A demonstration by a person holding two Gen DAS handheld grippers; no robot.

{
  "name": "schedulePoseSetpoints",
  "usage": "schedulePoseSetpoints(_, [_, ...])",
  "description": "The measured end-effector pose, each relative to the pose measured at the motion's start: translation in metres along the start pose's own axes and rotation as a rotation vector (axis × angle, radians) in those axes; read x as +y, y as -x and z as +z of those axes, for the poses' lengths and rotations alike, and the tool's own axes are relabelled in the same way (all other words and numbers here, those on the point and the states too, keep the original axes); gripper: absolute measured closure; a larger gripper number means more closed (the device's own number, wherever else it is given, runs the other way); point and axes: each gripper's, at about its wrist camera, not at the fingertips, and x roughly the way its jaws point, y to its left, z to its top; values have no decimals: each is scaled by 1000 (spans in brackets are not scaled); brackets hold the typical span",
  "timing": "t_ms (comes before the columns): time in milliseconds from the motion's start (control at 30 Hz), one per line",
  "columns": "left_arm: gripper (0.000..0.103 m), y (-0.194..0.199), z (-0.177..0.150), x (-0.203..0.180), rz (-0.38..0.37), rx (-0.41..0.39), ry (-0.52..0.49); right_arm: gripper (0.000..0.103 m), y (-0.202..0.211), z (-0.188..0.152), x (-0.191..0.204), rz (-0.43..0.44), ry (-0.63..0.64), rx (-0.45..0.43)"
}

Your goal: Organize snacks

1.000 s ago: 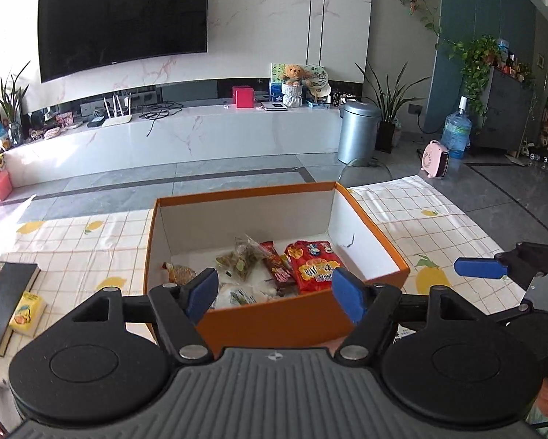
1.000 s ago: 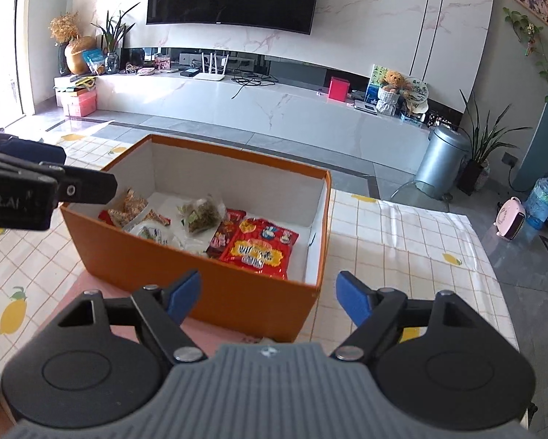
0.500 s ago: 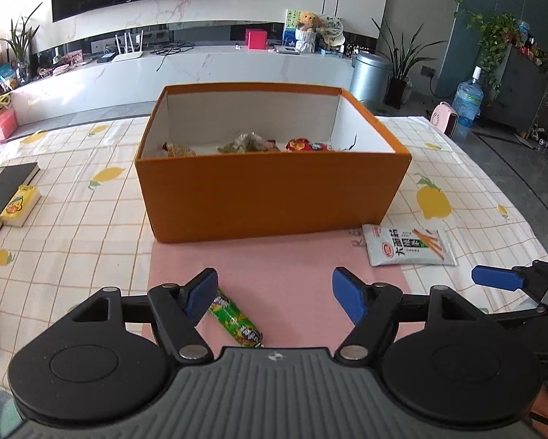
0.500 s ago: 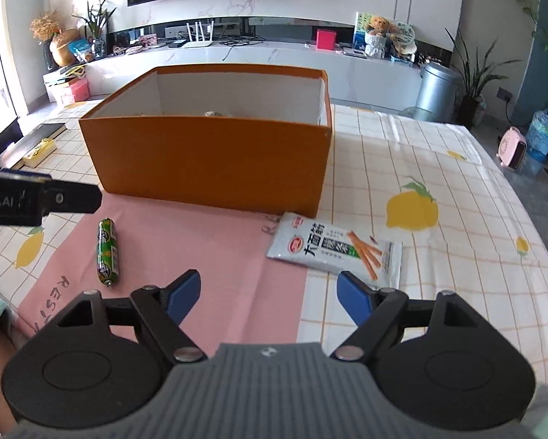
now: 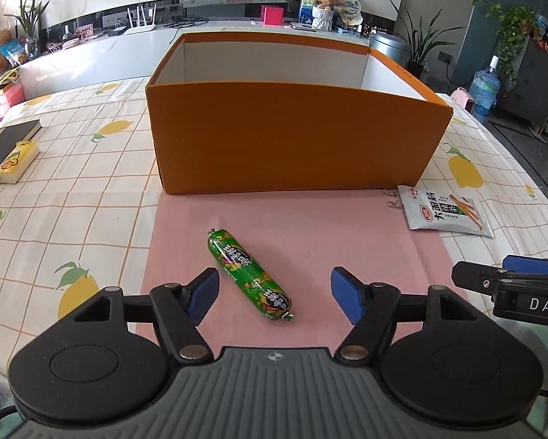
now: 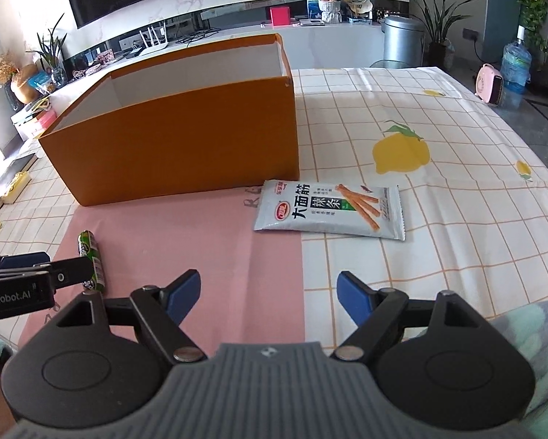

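An orange cardboard box (image 5: 288, 135) stands on the table; its inside is hidden from this low angle. It also shows in the right wrist view (image 6: 178, 139). A green sausage snack (image 5: 250, 274) lies on the pink mat, between the open jaws of my left gripper (image 5: 274, 291). A grey-white snack packet (image 6: 328, 210) lies by the box's front right corner, ahead of my open, empty right gripper (image 6: 270, 294). The packet also shows in the left wrist view (image 5: 444, 212), and the sausage in the right wrist view (image 6: 90, 259).
A pink mat (image 5: 347, 241) lies on a lemon-print tablecloth (image 6: 438, 153). A dark book (image 5: 6, 142) with a yellow packet (image 5: 15, 162) lies at the left edge. A TV wall, bin and plants stand behind.
Both grippers have dropped from above the box and pulled back to table level. The snacks inside the box have gone out of sight; the sausage and packet are now close.
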Motion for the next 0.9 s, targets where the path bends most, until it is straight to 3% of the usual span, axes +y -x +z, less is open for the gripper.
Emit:
schedulePoseSetpoints(200, [30,-18,-1,13,1,72,97,24,-9,1,3,8,5,28])
schedulePoseSetpoints(367, [55,-33,4,17,-8,105,115,24,-16,3,2,10,-3,52])
schedulePoseSetpoints(467, [63,-37,6,15,-23,110,108,24,-20,3,0,5,-13,68])
schedulePoseSetpoints(633, [65,-42,12,12,-40,111,75,24,-30,9,-8,23,-68,112])
schedulePoseSetpoints(733, [66,-46,17,8,-63,115,56,22,-45,17,-16,63,-116,215])
schedulePoseSetpoints(767, [66,-47,19,5,-72,118,46,17,-52,20,-16,74,-115,265])
schedulePoseSetpoints(833, [66,-49,21,1,-82,123,29,15,-59,29,-10,101,-48,300])
schedulePoseSetpoints(900, [66,-51,23,-3,-83,128,13,15,-63,40,-3,67,54,310])
